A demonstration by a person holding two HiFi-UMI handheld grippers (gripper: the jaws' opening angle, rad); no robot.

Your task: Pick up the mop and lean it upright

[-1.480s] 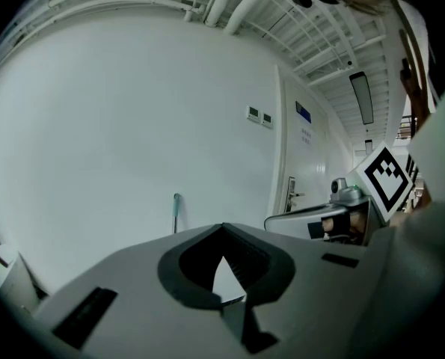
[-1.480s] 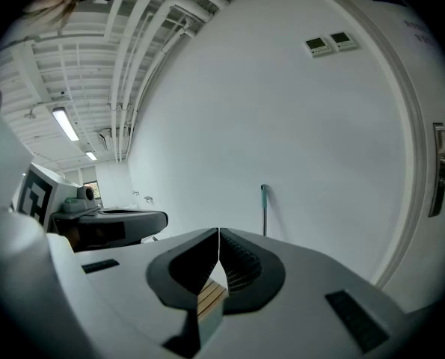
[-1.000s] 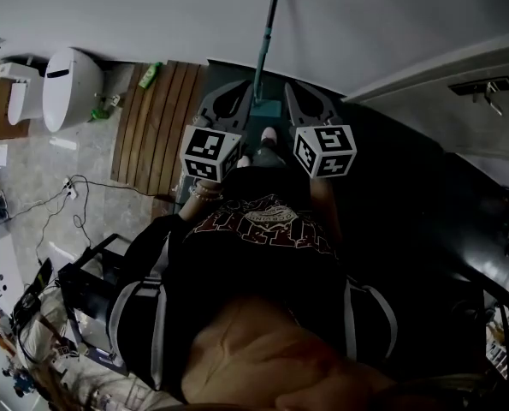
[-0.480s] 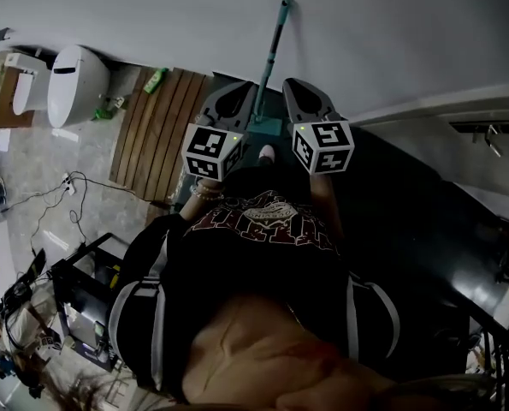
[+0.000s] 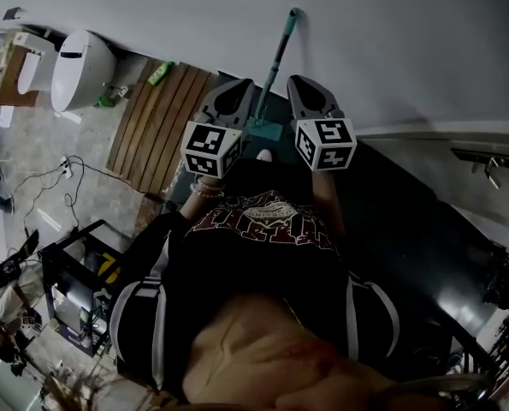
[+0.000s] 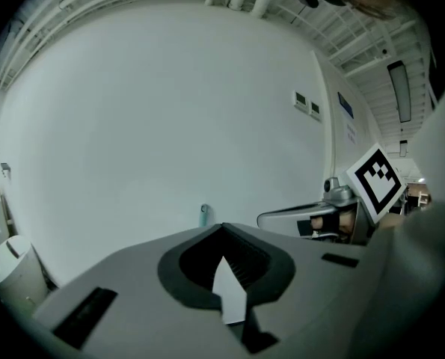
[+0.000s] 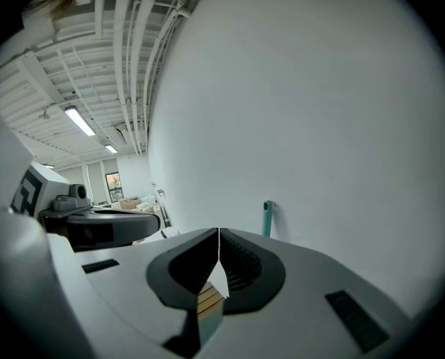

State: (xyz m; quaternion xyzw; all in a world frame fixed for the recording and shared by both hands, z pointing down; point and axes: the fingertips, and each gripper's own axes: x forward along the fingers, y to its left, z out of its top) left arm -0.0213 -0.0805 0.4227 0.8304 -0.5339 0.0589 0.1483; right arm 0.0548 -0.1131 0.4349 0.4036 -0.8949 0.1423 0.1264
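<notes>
I see the mop point(image 5: 275, 62) upright against the wall point(image 5: 391, 41), apparently leaning there, between my left gripper point(image 5: 244, 86) and right gripper point(image 5: 293, 82). Both grippers are closed, holding nothing.

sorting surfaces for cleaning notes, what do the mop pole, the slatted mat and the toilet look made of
Mop pole: teal, smooth, slim and straight. It could be painted metal or plastic; the look leaves that open.
Slatted mat: wood, judging by the brown parallel planks with gaps between them, matte finish.
Toilet: glossy white, rounded body, so probably glazed ceramic; the lid may be plastic.
</notes>
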